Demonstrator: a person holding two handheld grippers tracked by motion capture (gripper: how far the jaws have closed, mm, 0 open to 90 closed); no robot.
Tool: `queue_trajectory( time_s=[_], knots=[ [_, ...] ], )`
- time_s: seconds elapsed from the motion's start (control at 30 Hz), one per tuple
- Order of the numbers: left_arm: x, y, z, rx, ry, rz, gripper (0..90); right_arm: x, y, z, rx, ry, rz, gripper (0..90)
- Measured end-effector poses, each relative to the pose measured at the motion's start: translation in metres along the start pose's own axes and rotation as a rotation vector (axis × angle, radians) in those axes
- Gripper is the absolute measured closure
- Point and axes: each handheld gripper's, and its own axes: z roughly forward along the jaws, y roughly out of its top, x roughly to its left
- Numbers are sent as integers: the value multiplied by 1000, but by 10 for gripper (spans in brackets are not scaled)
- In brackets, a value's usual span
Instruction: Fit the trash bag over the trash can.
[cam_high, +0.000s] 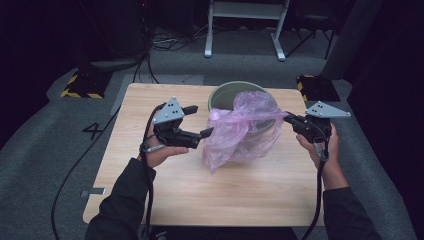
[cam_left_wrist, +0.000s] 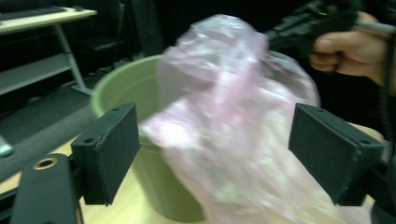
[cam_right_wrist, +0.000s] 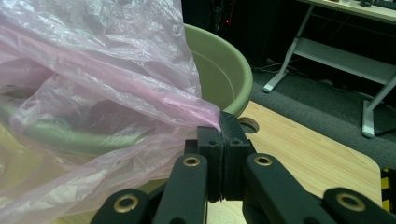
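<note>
- The left tongs (cam_high: 199, 120) stand released, their 2 black padded jaws wide apart with nothing pressed between them; they lie roughly level, pointing at the bag from its left side.
- In the left gripper view the thin, crinkled, translucent pink plastic bag (cam_left_wrist: 233, 126) hangs just ahead of those jaws, in line with the gap between them; the picture is too blurred to tell whether the film reaches the pads.
- The right tongs (cam_right_wrist: 223, 140) are clenched on an edge of the pink bag: in the right gripper view the film gathers to a point and runs straight into the seam between the 2 closed jaws.
- In the high view the right tongs (cam_high: 288, 119) sit at the bag's right edge, held by the person's right hand (cam_high: 320, 145), well apart from the left tongs, with the bag (cam_high: 240, 130) between the 2.
- The bag is draped over the round pale-green plastic bucket (cam_high: 225, 95), which stands just beyond both tongs; part of the film lies across the rim and the rest hangs down the bucket's near side.
- From the right tongs the bucket's open mouth (cam_right_wrist: 224, 74) lies just ahead, with the bag spread to the left of it.
- The bucket rests on the light wooden bench (cam_high: 225, 190), under both tongs.
- The person's left hand (cam_high: 162, 152) grips the left tongs from below.
</note>
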Motion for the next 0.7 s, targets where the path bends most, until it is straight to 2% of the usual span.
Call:
queue_trajectory(
  time_s=[0.07,0.1,0.2,0.27,0.3,0.37,0.43,0.47,0.5,0.63,0.7],
  knots=[
    [-7,-4,3,22,-26,5,149,0,1,1,0,-5,1,894],
    [-11,-7,6,43,-26,8,149,-1,2,1,-1,-7,1,893],
    [-15,-14,18,111,13,1,153,-2,3,3,0,-12,3,891],
    [-10,-19,25,133,14,-13,181,-3,3,5,1,-15,9,888],
    [-8,-20,28,144,28,-21,274,-4,3,6,1,-18,11,887],
    [-2,-23,32,159,28,-29,338,-6,3,7,-2,-20,18,882],
    [3,-25,35,177,46,-24,509,-9,2,7,-8,-20,29,881],
    [6,-26,36,174,33,-25,552,-10,2,8,-10,-18,35,879],
    [8,-27,36,170,41,-15,650,-11,1,8,-14,-16,40,877],
    [15,-26,38,166,115,24,836,-15,0,9,-15,-29,42,875],
    [21,-24,40,158,151,38,868,-18,-1,10,-14,-31,47,870]
  ],
)
